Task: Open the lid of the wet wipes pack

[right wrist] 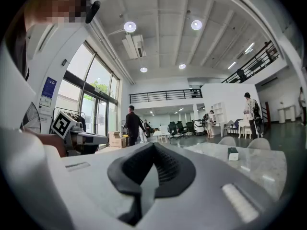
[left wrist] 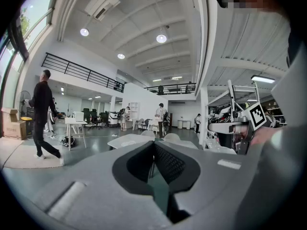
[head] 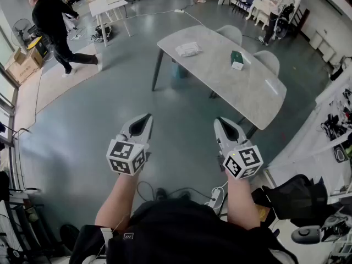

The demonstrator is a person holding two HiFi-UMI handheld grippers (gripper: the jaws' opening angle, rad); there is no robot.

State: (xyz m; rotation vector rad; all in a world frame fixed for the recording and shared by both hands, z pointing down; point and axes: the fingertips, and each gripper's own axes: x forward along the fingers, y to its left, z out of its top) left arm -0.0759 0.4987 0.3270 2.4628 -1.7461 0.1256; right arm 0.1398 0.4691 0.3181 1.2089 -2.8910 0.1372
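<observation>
The wet wipes pack (head: 188,49), a pale crinkled packet, lies on the grey oval table (head: 220,76) some way ahead of me. Both grippers are held over the bare floor, well short of the table and touching nothing. My left gripper (head: 147,116) is shut and empty; in the left gripper view its tips (left wrist: 153,143) meet, with the table (left wrist: 125,141) far beyond them. My right gripper (head: 219,120) is also shut and empty, its tips (right wrist: 153,144) together. The right gripper view shows the table (right wrist: 249,169) to the right.
A small green box (head: 237,60) stands on the table right of the pack, also in the right gripper view (right wrist: 233,153). Two pale chairs (head: 231,33) sit behind the table. A person in black (head: 52,23) walks at far left. Bags and clutter (head: 308,197) crowd the right.
</observation>
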